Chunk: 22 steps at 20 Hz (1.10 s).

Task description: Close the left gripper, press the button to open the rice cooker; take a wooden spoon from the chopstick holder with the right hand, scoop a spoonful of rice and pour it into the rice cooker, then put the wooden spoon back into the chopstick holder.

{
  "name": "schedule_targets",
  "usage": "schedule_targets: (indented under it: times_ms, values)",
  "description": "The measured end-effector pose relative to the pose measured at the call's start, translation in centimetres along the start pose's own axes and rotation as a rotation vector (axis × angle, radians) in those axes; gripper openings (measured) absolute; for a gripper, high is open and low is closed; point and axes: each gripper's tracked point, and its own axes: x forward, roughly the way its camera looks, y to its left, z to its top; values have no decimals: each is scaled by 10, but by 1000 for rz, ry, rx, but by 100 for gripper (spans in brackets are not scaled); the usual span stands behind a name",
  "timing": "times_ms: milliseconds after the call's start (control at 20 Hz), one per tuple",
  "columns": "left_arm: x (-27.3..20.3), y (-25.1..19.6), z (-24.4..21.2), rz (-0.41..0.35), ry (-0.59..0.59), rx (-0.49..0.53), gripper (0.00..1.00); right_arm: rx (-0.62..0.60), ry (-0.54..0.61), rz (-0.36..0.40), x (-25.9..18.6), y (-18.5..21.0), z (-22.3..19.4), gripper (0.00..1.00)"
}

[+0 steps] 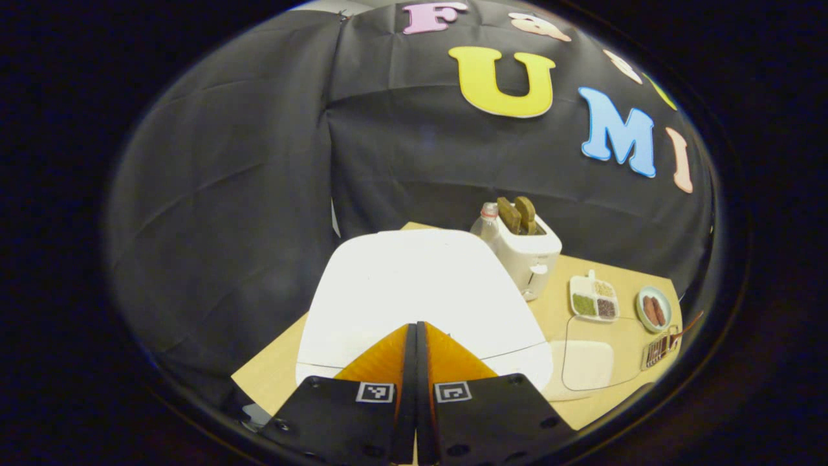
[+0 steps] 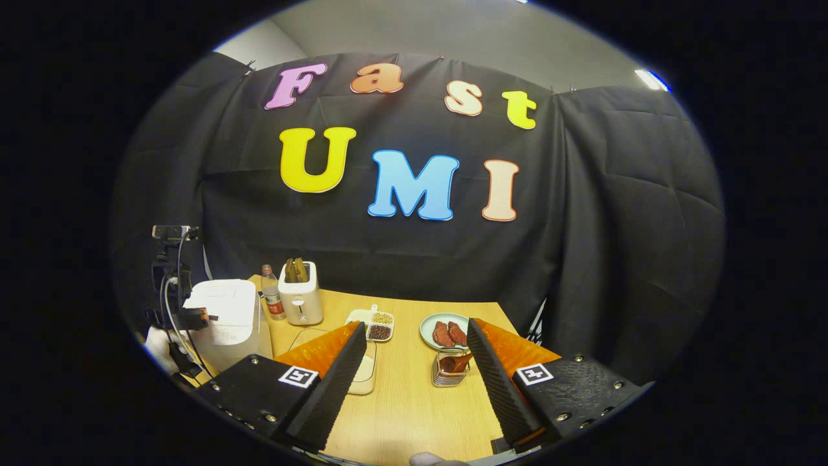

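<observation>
Left gripper view, left gripper (image 1: 416,333) pressed together — over rice cooker (image 1: 414,291) lid, right gripper (image 2: 414,359) spread wide, empty

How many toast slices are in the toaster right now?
2: both slices stand side by side in the toaster, behind the closed rice cooker. None looks hidden.

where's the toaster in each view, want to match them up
Left gripper view: the toaster stands right of centre, just behind the right rear corner of the white rice cooker.
Right gripper view: the toaster sits left of centre at the back of the table, right of the rice cooker.
Shared landmark: the divided dish of beans, to the toaster's right in both.
</observation>
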Motion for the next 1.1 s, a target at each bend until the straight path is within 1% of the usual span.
schedule_targets:
  times_ms: [50,100,150,200,350,400,600,650,700,750,800,850,900,950,1000,1100]
  values:
    - [-1,-1,8,-3,-47,17,10,3,0,1,0,0,1,96]
    - [1,0,4,5,-15,25,10,5,1,1,1,0,1,95]
    - [3,-1,5,4,-28,29,9,10,3,3,1,-1,-1,95]
    - [3,0,-1,5,-5,25,10,17,5,6,1,1,-1,95]
    - [4,-1,0,-15,31,4,10,24,9,12,1,2,-4,95]
    - [6,-1,2,-20,29,-18,10,24,11,15,1,2,-5,95]
    - [4,1,4,-15,24,26,9,52,29,26,0,3,-12,95]
    - [2,5,12,23,-8,54,9,61,31,31,-1,3,-13,95]
    - [-2,10,34,47,-92,92,10,69,27,28,-2,0,-12,95]
    - [-12,11,59,61,-177,102,10,76,11,19,-3,-4,-10,95]
    - [-33,7,95,76,-300,121,9,81,-5,11,-5,-8,-5,96]
    - [-53,5,124,73,-401,118,9,85,-18,1,-6,-12,-5,95]
    - [-77,2,145,81,-480,105,9,90,-24,-12,-8,-16,-3,95]
    - [-96,1,165,83,-529,80,9,98,-32,-17,-9,-19,-4,96]
    - [-113,-1,172,67,-541,62,9,109,-44,-21,-11,-21,-2,95]
    - [-145,-10,183,1,-571,19,10,123,-56,-31,-12,-25,-3,96]
